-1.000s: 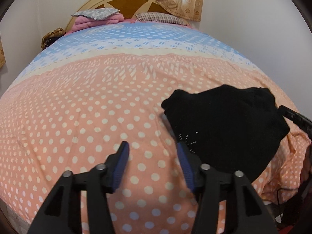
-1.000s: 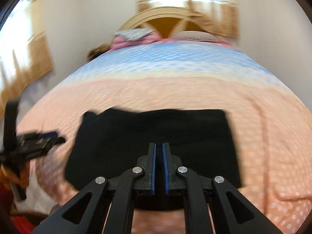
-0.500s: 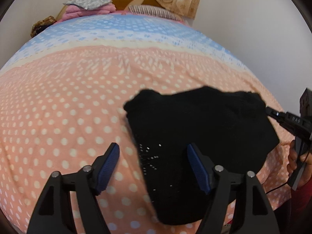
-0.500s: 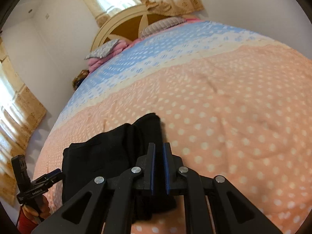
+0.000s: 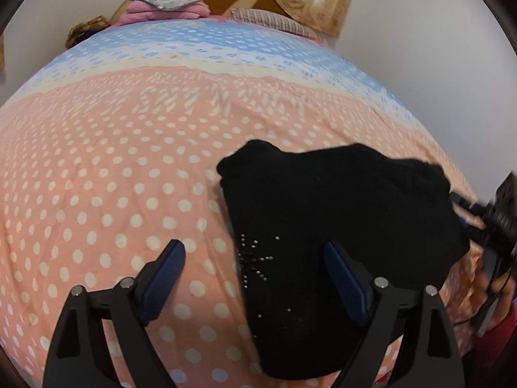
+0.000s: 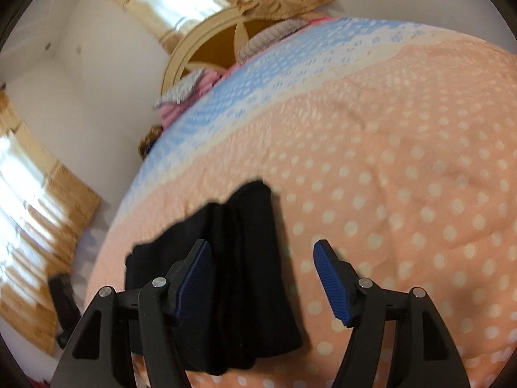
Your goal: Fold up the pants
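On the bed [image 5: 106, 174], near its front edge, black folded pants [image 5: 339, 226] lie beneath both grippers. Left gripper [image 5: 252, 258] straddles their left edge; right gripper [image 6: 261, 258] straddles their right edge, long axis running away. Both jaws are opening, gripping nothing.

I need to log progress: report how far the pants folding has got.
Done: the black pants lie folded in a compact stack on the dotted bedspread. In hand: nothing; left gripper and right gripper are both opening, pads off the cloth. Left: perhaps a final tidy.
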`<state>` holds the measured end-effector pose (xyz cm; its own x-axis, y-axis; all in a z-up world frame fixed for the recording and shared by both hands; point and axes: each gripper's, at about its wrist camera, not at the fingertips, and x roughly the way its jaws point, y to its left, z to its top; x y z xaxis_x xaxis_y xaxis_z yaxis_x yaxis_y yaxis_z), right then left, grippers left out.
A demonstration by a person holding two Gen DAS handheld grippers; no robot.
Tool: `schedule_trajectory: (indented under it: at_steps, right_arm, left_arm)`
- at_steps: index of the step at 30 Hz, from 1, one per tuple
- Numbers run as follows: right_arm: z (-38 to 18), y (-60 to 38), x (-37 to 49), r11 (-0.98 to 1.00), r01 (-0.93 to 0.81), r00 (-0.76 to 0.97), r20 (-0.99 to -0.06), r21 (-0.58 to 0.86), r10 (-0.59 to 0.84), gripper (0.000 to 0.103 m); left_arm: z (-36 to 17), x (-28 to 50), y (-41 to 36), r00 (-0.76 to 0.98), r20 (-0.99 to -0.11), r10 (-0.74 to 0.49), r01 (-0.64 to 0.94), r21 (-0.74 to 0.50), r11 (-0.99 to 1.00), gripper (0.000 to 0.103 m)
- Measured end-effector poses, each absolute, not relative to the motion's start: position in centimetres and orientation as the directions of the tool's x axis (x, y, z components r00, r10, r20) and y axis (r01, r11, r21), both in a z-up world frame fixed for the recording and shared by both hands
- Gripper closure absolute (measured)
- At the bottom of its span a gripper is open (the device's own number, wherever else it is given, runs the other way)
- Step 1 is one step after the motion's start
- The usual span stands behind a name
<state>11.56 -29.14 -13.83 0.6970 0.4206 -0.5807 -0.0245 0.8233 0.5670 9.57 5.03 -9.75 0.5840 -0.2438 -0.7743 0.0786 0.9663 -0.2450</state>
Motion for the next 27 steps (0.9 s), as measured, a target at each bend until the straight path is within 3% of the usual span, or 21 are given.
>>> schedule_trajectory:
  at_steps: [9,13,15,18,20,23,27]
  right_arm:
    - [-14.0,-23.2,10.6,0.943,-0.120,0.699,-0.648,0.310,0.302,0.036]
    - [-13.9,-22.6,10.8,0.949,-0.120,0.694,-0.659,0.291,0.290,0.046]
    - [-13.9,-22.8,10.8,0.945,-0.114,0.697,-0.654,0.305,0.295,0.051]
    - [-13.8,-22.8,10.4,0.947,-0.104,0.707,-0.648,0.303,0.284,0.058]
    - [-13.6,-22.5,10.3,0.953,-0.096,0.713,-0.648,0.286,0.266,0.061]
    - [-13.2,-21.4,9.9,0.972,-0.082,0.729,-0.652,0.218,0.208,0.065]
    - [-12.6,-19.4,9.1,0.994,-0.064,0.760,-0.642,0.085,0.104,0.068]
  left_arm:
    - [-10.3,9.1,2.2,0.571,-0.795,-0.205,0.074,-0.199,0.977,0.008]
    - [-10.1,9.6,1.9,0.550,-0.815,-0.183,0.032,-0.198,0.980,0.011]
    - [-9.8,9.5,1.5,0.542,-0.816,-0.204,0.049,-0.211,0.976,0.028]
    - [-9.5,9.3,1.0,0.538,-0.814,-0.221,0.080,-0.211,0.974,0.045]
    - [-9.2,9.3,0.7,0.539,-0.814,-0.217,0.089,-0.201,0.975,0.050]
    - [-8.9,9.4,0.4,0.552,-0.813,-0.187,0.085,-0.168,0.982,0.074]
    - [-8.5,9.3,0.6,0.561,-0.805,-0.192,0.090,-0.171,0.981,0.085]
